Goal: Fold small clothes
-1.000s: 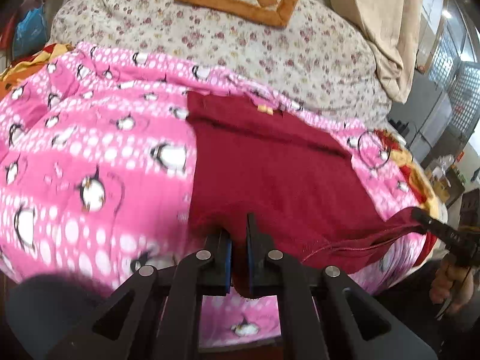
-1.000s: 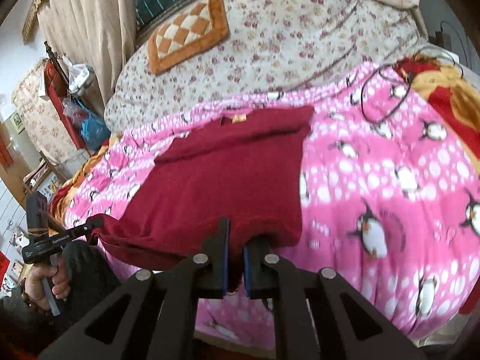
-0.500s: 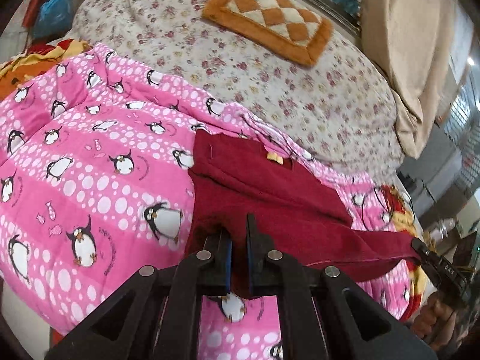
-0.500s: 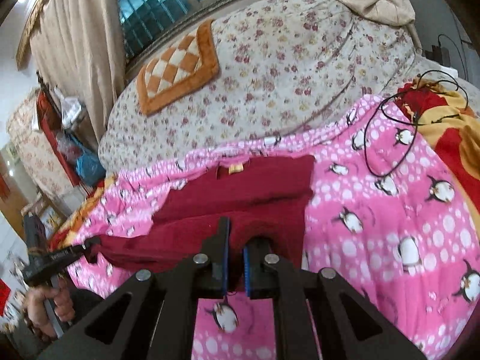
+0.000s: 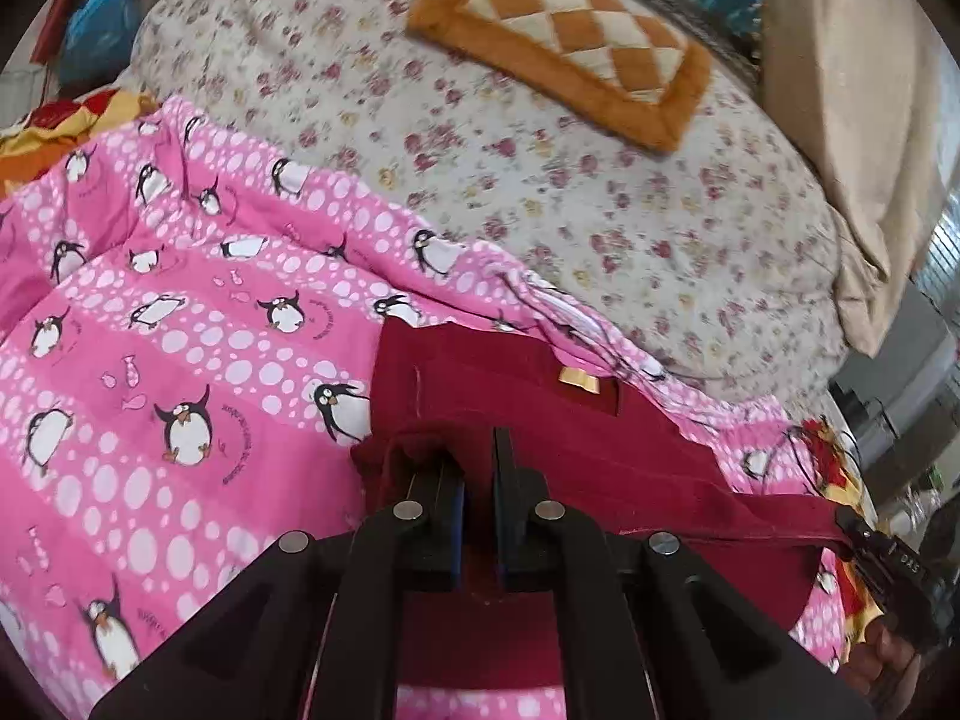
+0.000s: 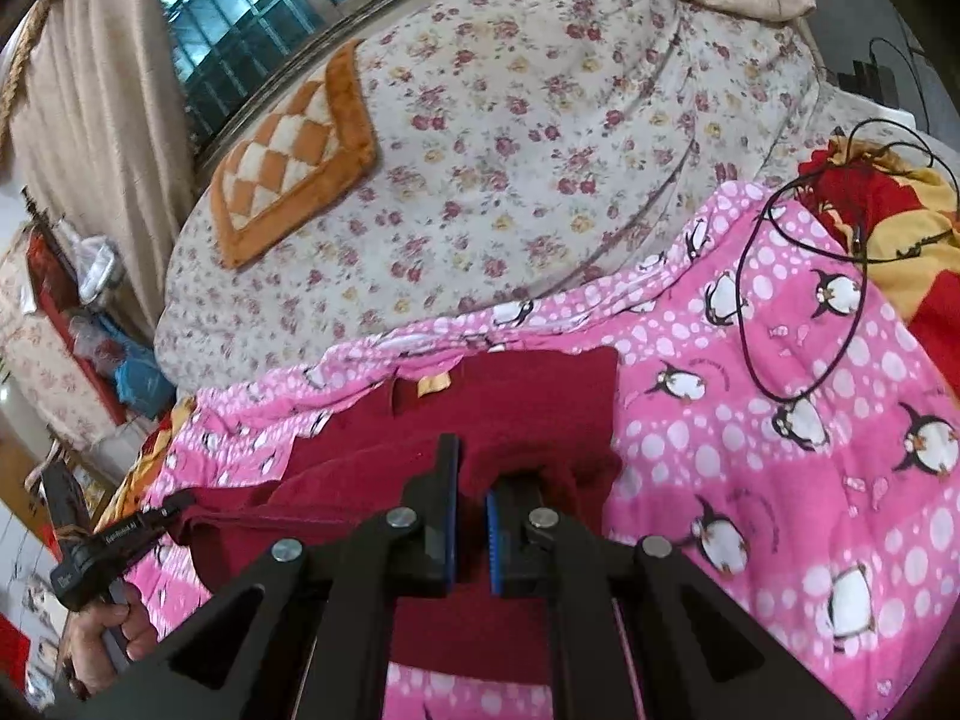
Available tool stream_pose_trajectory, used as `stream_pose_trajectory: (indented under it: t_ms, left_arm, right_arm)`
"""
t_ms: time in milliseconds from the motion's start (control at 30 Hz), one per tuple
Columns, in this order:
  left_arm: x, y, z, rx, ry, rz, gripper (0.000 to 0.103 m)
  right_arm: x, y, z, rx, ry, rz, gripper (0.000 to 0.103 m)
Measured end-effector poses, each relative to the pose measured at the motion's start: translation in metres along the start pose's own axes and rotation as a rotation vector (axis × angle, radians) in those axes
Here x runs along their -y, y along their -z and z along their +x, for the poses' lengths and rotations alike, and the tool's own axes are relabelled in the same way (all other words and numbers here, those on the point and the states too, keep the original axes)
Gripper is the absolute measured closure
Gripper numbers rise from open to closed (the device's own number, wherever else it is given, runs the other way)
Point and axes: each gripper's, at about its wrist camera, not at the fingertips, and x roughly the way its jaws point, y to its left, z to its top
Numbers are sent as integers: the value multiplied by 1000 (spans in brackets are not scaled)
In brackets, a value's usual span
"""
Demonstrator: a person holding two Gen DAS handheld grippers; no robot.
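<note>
A dark red small garment (image 5: 510, 384) lies on a pink penguin-print blanket (image 5: 180, 360), its neck label toward the far side. My left gripper (image 5: 477, 456) is shut on the garment's near left hem corner and holds it lifted over the upper part. My right gripper (image 6: 471, 468) is shut on the near right hem corner of the garment (image 6: 528, 402), also lifted. The hem stretches taut between the two grippers. The right gripper also shows in the left wrist view (image 5: 882, 546), and the left gripper in the right wrist view (image 6: 120, 534).
A floral quilt mound (image 5: 540, 168) with an orange checkered cushion (image 5: 570, 36) lies beyond the blanket (image 6: 780, 450). A black cable loop (image 6: 798, 300) rests on the blanket at right. Beige curtains (image 6: 90, 120) and a window stand behind.
Both grippers have carried the garment's lower hem up and forward toward the collar, so the lower half now doubles over the upper half. Less of the garment lies flat.
</note>
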Motion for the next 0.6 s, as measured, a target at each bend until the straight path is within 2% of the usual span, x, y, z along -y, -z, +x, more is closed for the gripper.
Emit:
stream_pose_trajectory:
  t_ms: [200,400,600]
  left_arm:
    - [0,-13,33,-20,-43,2,103]
    - [4,-28,65,-21,-87,11,103]
    - [13,-36,105,-16,-161,89,103]
  right_arm:
    - [5,-16,40,-2,44,60,96]
    - [5,-23,71,5,107,64,96]
    - [18,-25,113,-39,186,88,96]
